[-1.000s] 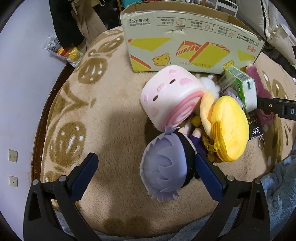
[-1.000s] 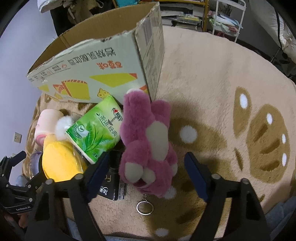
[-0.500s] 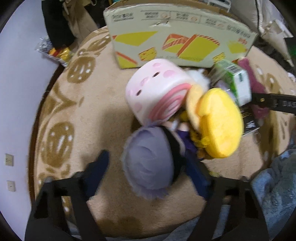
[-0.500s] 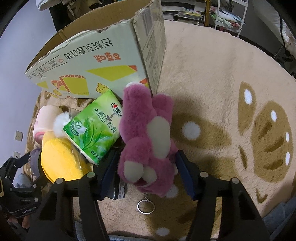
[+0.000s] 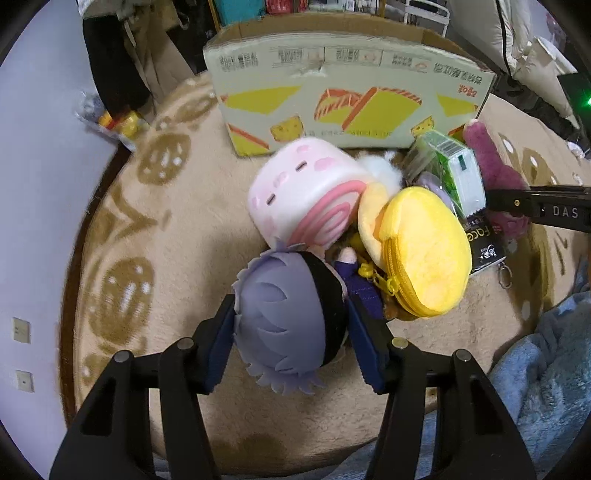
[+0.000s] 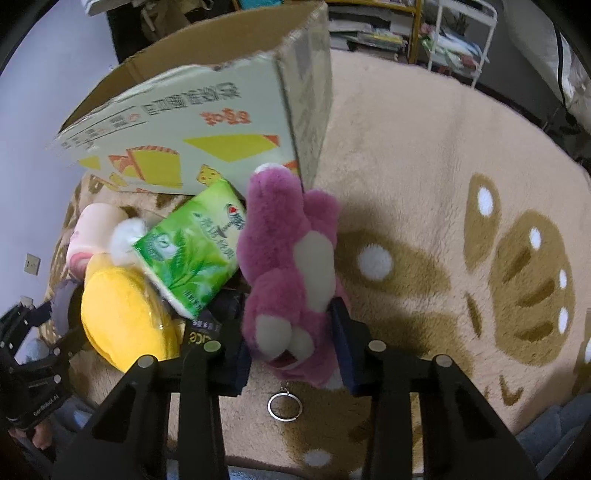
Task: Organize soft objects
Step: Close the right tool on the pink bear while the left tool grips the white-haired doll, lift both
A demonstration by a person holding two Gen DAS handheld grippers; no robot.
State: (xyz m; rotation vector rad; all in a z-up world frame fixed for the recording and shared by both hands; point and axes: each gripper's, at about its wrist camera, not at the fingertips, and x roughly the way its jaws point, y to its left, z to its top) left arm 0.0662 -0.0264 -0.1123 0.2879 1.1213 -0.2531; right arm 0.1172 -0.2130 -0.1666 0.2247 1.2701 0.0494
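Note:
My left gripper (image 5: pixel 291 343) is shut on the purple-haired plush doll (image 5: pixel 284 317), its pads pressed on both sides of the head. My right gripper (image 6: pixel 291 343) is shut on the magenta plush bear (image 6: pixel 288 273), which has a key ring (image 6: pixel 284 406) hanging below it. Between them lie a pink swirl-roll plush (image 5: pixel 303 195), a yellow round zip pouch (image 5: pixel 421 251) and a green tissue pack (image 6: pixel 195 247). The open cardboard box (image 5: pixel 347 99) stands just behind the pile on the beige rug (image 5: pixel 159 221).
A black packet (image 5: pixel 484 247) lies under the tissue pack. A blue blanket (image 5: pixel 546 369) covers the near right. A bag of small items (image 5: pixel 110 118) lies at the rug's far left edge by the wall. Shelves (image 6: pixel 399 33) stand behind the box.
Both grippers closed: the left one moved forward and shut on the doll's head, the right one shut on the magenta bear, which now looks slightly lifted.

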